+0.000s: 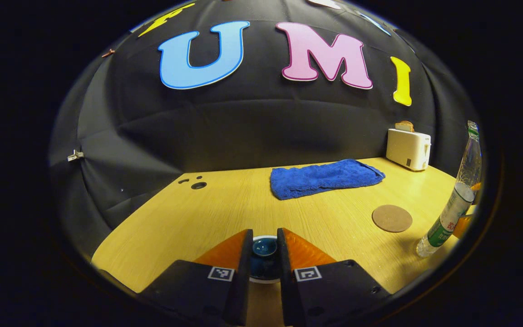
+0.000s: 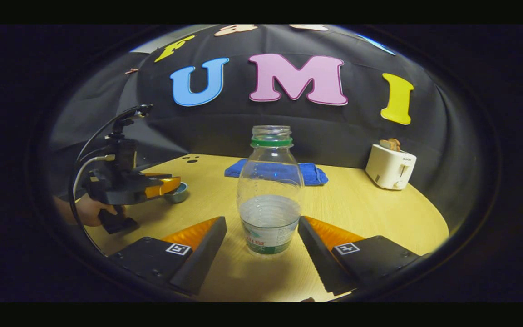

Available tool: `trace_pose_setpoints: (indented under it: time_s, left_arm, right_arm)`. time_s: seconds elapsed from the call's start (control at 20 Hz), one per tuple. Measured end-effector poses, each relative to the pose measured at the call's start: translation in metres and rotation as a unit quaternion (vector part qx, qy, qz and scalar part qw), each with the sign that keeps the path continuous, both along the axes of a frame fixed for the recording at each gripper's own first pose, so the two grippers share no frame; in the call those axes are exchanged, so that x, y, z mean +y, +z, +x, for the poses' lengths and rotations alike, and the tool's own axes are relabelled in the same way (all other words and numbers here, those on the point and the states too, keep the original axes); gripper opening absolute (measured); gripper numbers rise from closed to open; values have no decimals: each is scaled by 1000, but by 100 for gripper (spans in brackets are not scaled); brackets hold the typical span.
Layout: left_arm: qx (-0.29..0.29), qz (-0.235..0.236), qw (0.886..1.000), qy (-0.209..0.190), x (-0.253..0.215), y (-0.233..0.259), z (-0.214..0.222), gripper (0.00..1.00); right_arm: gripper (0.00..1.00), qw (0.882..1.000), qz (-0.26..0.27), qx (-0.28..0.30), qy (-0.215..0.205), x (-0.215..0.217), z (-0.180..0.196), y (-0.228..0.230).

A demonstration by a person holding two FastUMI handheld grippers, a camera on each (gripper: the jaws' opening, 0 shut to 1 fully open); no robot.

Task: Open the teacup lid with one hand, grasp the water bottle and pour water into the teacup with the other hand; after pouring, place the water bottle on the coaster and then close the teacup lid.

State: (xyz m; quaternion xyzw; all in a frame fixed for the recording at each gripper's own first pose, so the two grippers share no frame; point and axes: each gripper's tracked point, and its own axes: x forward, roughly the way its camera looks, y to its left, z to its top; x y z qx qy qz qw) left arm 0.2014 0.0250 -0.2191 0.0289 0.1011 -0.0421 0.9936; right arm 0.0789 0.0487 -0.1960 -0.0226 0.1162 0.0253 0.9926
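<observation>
The left gripper (image 1: 263, 254) has its fingers narrowed around the dark blue ceramic teacup lid (image 1: 264, 249) at six o'clock. The right gripper (image 2: 261, 238) fingers stand wide, flanking the uncapped clear plastic water bottle (image 2: 269, 190), ungrasped. Pouring, the round cork coaster (image 1: 392, 218) at three o'clock, and closing remain.

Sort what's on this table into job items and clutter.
Job: dark blue ceramic teacup lid between the left hand-held gripper fingers; clear plastic water bottle; round brown cork coaster.
Clutter: blue folded towel; white toaster.
</observation>
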Motion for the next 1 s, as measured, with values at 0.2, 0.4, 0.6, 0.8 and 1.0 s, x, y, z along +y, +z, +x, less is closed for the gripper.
trace_pose_setpoints:
  time_s: [0.2,0.4,0.6,0.8,1.0]
  left_arm:
    - [-4,8,1000,-3,-1,2,0,29]
    - [-12,8,1000,9,3,9,-1,24]
    - [-20,10,1000,4,2,19,-5,19]
    - [-37,4,999,1,0,37,-14,23]
    - [-44,11,999,-1,2,48,-27,23]
  right_arm:
    - [98,1000,4,-4,-2,0,1,-2]
    - [98,1000,11,-7,-5,0,9,-5]
    - [99,1000,17,-22,-10,3,19,-2]
    - [99,999,18,-40,-14,2,35,-1]
    - [99,998,18,-54,-17,0,48,-2]
